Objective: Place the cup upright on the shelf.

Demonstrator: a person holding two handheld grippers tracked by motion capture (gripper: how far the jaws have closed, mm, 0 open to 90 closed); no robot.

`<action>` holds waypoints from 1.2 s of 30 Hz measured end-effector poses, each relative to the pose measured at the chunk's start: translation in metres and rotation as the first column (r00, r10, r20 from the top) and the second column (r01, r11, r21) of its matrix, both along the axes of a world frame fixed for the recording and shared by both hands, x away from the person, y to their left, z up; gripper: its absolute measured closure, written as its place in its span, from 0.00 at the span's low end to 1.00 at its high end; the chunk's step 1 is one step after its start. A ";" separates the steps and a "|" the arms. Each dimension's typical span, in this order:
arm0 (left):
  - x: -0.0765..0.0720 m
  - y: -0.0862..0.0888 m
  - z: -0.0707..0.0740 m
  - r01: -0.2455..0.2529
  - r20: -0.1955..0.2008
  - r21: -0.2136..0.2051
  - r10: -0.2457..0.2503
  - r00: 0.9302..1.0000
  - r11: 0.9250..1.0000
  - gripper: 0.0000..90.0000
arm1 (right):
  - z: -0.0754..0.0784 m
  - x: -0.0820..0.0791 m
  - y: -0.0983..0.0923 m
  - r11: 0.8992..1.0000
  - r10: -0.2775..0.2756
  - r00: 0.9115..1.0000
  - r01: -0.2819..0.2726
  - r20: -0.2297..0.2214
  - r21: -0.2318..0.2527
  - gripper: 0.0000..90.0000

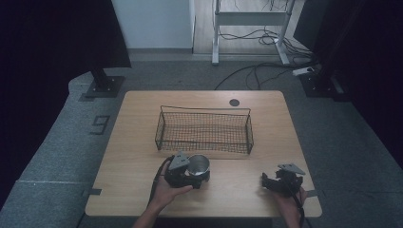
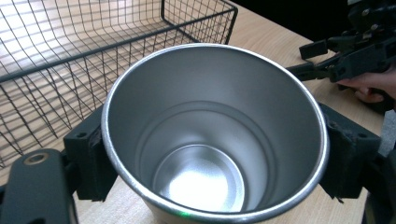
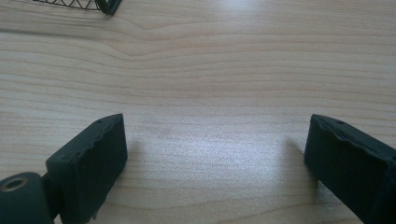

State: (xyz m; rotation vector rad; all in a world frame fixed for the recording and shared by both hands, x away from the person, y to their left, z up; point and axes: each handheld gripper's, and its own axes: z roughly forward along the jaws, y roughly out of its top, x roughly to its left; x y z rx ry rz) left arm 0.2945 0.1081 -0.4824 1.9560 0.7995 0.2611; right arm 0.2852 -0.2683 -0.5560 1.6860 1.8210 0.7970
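Steel cup (image 2: 212,140) clamped between left jaws.

One steel cup (image 1: 198,165), one wire basket (image 1: 204,130), two tools.

Left hand-held gripper (image 1: 190,175) has its jaws clamped narrow; right hand-held gripper (image 1: 272,183) rests low with jaws spread wide.

cup (image 2: 205,140): brushed metal, satin sheen inside, polished rim | basket (image 1: 204,130): thin dark wire mesh, matt | bench (image 3: 210,70): pale wood-grain top, smooth, soft glare | left tongs (image 2: 212,158): matt black plastic, rough-edged pads (image 2: 91,158) | right tongs (image 3: 217,154): same matt black | floor (image 1: 57,142): grey carpet, coarse
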 end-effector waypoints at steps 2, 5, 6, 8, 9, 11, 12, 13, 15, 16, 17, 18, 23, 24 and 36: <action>0.000 0.002 0.002 0.003 0.003 -0.003 -0.003 1.000 1.000 0.17 | 0.000 0.000 0.000 1.000 0.000 1.000 0.000 0.000 0.000 0.07; -0.001 0.003 0.005 0.004 0.009 -0.005 -0.004 1.000 1.000 0.17 | 0.000 0.000 0.000 1.000 0.000 1.000 0.000 0.001 0.000 0.07; -0.001 0.003 0.005 0.004 0.008 -0.008 -0.004 1.000 1.000 0.17 | 0.000 0.000 0.000 1.000 -0.001 1.000 0.001 0.000 0.000 0.07; -0.001 0.004 0.006 0.005 0.006 -0.007 -0.005 1.000 1.000 0.17 | 0.000 0.000 0.000 1.000 -0.001 1.000 0.001 0.001 -0.001 0.07; -0.001 0.004 0.005 0.005 0.005 -0.005 -0.005 1.000 1.000 0.17 | 0.000 0.000 0.000 1.000 -0.001 1.000 0.001 0.001 0.000 0.07; 0.000 0.005 0.005 0.004 0.004 -0.004 -0.004 1.000 1.000 0.17 | 0.000 0.000 0.000 1.000 -0.001 1.000 0.001 0.001 0.000 0.07; 0.000 0.005 0.005 0.003 0.004 -0.004 -0.003 1.000 1.000 0.17 | 0.000 0.000 0.000 1.000 -0.001 1.000 0.001 0.001 0.000 0.07; 0.000 0.005 0.006 0.002 0.004 -0.006 -0.002 1.000 1.000 0.17 | 0.000 0.000 0.000 1.000 -0.001 1.000 0.001 0.001 0.000 0.07; 0.000 0.006 0.007 0.000 0.005 -0.007 0.000 1.000 1.000 0.18 | 0.000 0.000 0.000 1.000 -0.001 1.000 0.001 0.001 -0.001 0.07; 0.000 0.007 0.007 0.000 0.005 -0.007 0.000 1.000 1.000 0.18 | 0.000 0.000 0.000 1.000 -0.001 1.000 0.001 0.001 0.000 0.07; 0.000 0.008 0.008 0.000 0.006 -0.008 0.000 1.000 1.000 0.18 | 0.000 0.000 0.000 1.000 -0.001 1.000 0.001 0.001 0.000 0.07; 0.000 0.009 0.009 -0.002 0.009 -0.010 0.002 1.000 1.000 0.18 | 0.000 0.000 0.000 1.000 -0.001 1.000 0.001 0.001 0.000 0.07; 0.000 0.012 0.014 -0.007 0.017 -0.016 0.008 1.000 1.000 0.18 | 0.000 0.000 0.000 1.000 -0.001 1.000 0.001 0.001 0.000 0.07; 0.000 0.013 0.014 -0.007 0.017 -0.015 0.007 1.000 1.000 0.18 | 0.000 0.000 0.000 1.000 -0.001 1.000 0.001 0.001 0.000 0.07; 0.002 0.012 0.018 0.005 0.014 -0.009 -0.005 1.000 1.000 0.18 | 0.000 0.000 0.000 1.000 0.000 1.000 0.000 0.001 0.000 0.07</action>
